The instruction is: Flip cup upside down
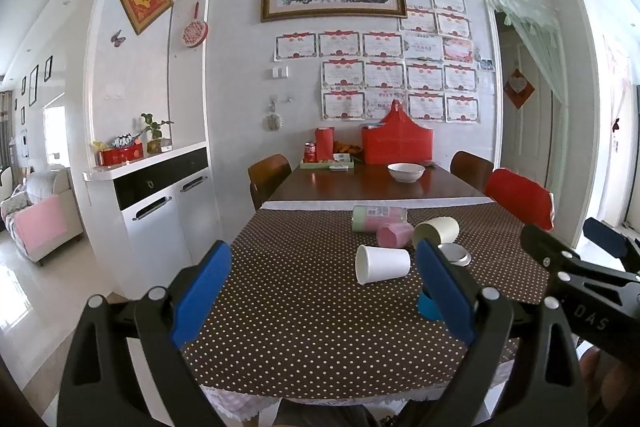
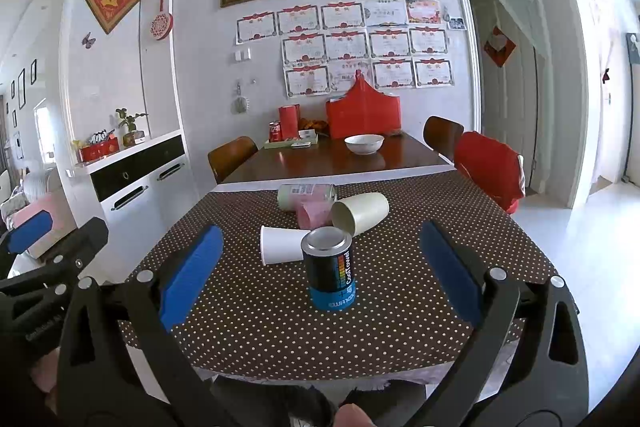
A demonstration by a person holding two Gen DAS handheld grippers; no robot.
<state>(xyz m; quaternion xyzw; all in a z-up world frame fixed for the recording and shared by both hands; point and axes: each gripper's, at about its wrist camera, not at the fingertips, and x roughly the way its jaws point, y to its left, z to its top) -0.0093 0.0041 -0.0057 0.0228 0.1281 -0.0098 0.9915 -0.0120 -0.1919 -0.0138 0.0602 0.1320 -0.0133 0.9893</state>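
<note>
Left wrist view: left gripper (image 1: 324,289) spread wide, blue pads (image 1: 202,289) smooth and flat, nothing between them, touching nothing; it hangs above the near part of the dotted cloth (image 1: 304,323), a brown fabric with small white dots. White cup (image 1: 382,264), paper, tapered, lies on its side on the cloth, mouth toward the left, ahead between the fingers. Just behind the white cup: pink cup (image 1: 395,234) on its side, cream cup (image 1: 437,231) on its side with mouth facing the camera, and a cylindrical sleeve (image 1: 378,217) lying flat behind both. Can (image 1: 454,254) right of the white cup, mostly hidden by the right finger; metal lid shows. Right gripper (image 1: 576,247) enters at the right edge; its opening cannot be judged here. Right wrist view: right gripper (image 2: 320,271) also wide open, empty, clear of everything. Can (image 2: 330,269) stands upright between the fingers, dark printed body, blue base, silver lid, just in front of the white cup (image 2: 280,245). Cream cup (image 2: 360,213) lies behind the can, pink cup (image 2: 312,215) left of it. Glossy wooden table (image 2: 332,161) beyond the cloth carries a white bowl (image 2: 364,143).
</note>
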